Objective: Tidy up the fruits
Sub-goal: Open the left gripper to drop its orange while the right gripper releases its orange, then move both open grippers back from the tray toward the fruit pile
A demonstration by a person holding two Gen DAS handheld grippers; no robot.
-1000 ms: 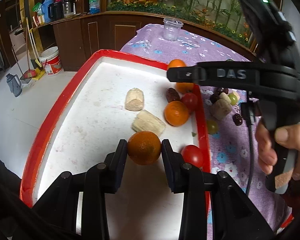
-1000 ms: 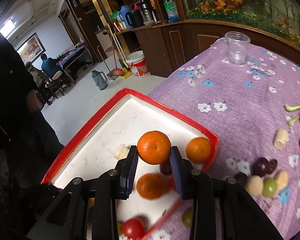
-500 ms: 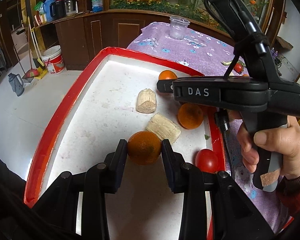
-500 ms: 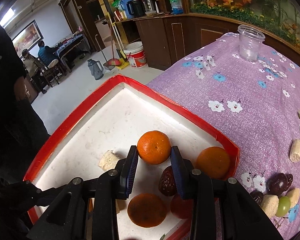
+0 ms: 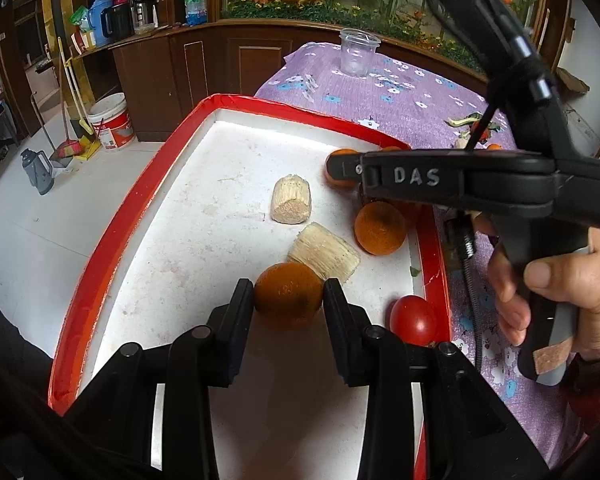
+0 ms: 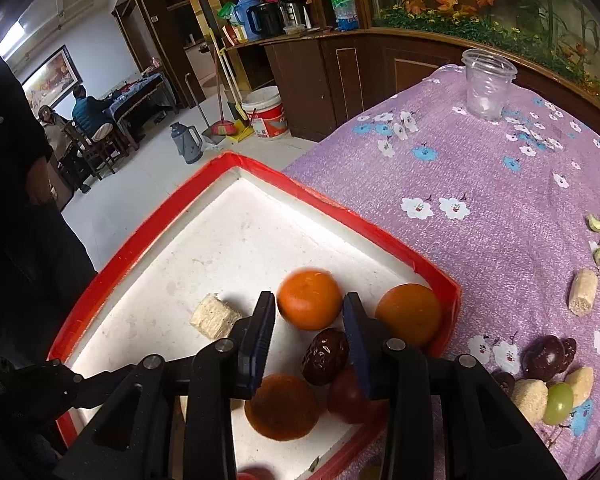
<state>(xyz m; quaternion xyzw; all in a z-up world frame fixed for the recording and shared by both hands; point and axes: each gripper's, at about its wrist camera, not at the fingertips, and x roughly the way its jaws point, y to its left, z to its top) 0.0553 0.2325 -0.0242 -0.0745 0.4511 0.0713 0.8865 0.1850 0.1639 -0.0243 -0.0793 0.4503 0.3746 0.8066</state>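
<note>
Now both grippers' fingers have just been opening, each pair loosely flanking an orange [image 5: 288, 295] [image 6: 310, 299].

We are seeing the black right gripper body [image 5: 452, 180] covering a round orange fruit [image 5: 340, 160] behind it; a red tomato [image 6: 256, 474] is being cut off by the right wrist view's bottom edge.

Each wrist camera looks steeply down along its own fingers, close over the red-rimmed tray [image 5: 112, 236] [image 6: 112, 264]. Both views share the tray's floor and the purple-clothed bench [image 5: 400, 92] [image 6: 480, 184]; the left view faces the right tool [image 5: 342, 168] from the side.
</note>
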